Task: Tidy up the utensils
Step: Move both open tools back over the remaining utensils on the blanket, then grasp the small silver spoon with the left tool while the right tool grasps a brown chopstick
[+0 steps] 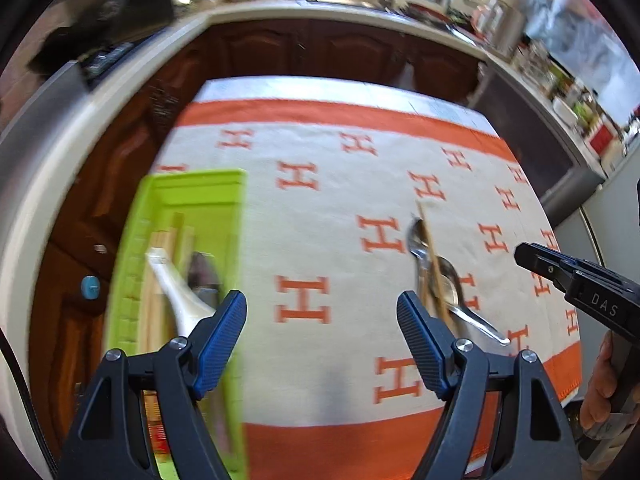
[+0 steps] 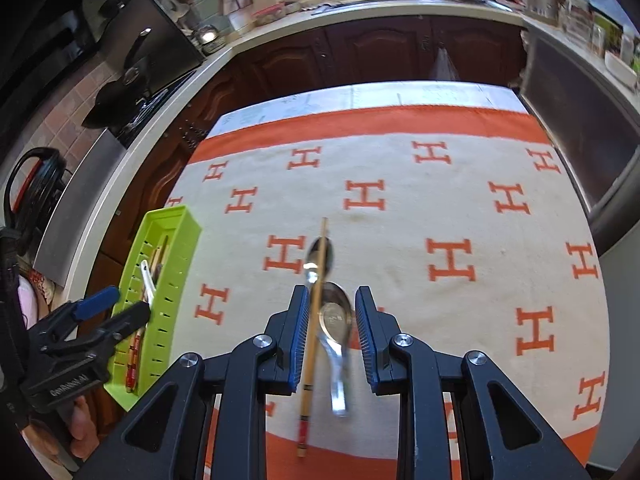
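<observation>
Two metal spoons and one loose chopstick (image 2: 311, 332) are being shown lying together on the cream cloth with orange H marks (image 2: 452, 216) that is covering the table. The chopstick is being seen laid across the farther spoon (image 2: 320, 258), with its red-banded end pointing toward the camera in the right wrist view. The nearer spoon (image 2: 335, 320) is lying just beside the chopstick, bowl upward, with its handle running toward the near orange border.

The right gripper (image 2: 332, 322) is being held over this small heap with its blue-padded jaws partly apart. The chopstick and the nearer spoon's bowl are being framed between the pads, but whether either pad is touching them cannot be told; nothing is being clamped.

The left gripper (image 1: 322, 334) is being held with its jaws standing wide apart and nothing between them; only bare cloth is being seen in the gap. It is being carried just beside the lime green utensil tray (image 1: 230, 216), which is sitting at the left edge of the table. Several wooden chopsticks (image 1: 176, 236), a white ceramic spoon (image 1: 176, 292) and a darker spoon are being held in the tray, lying lengthwise.

A hand (image 1: 604, 384) is being seen gripping the right gripper's handle at the edge of the left wrist view. Dark wooden cabinets (image 2: 384, 52) and a pale countertop are being shown beyond the table.
</observation>
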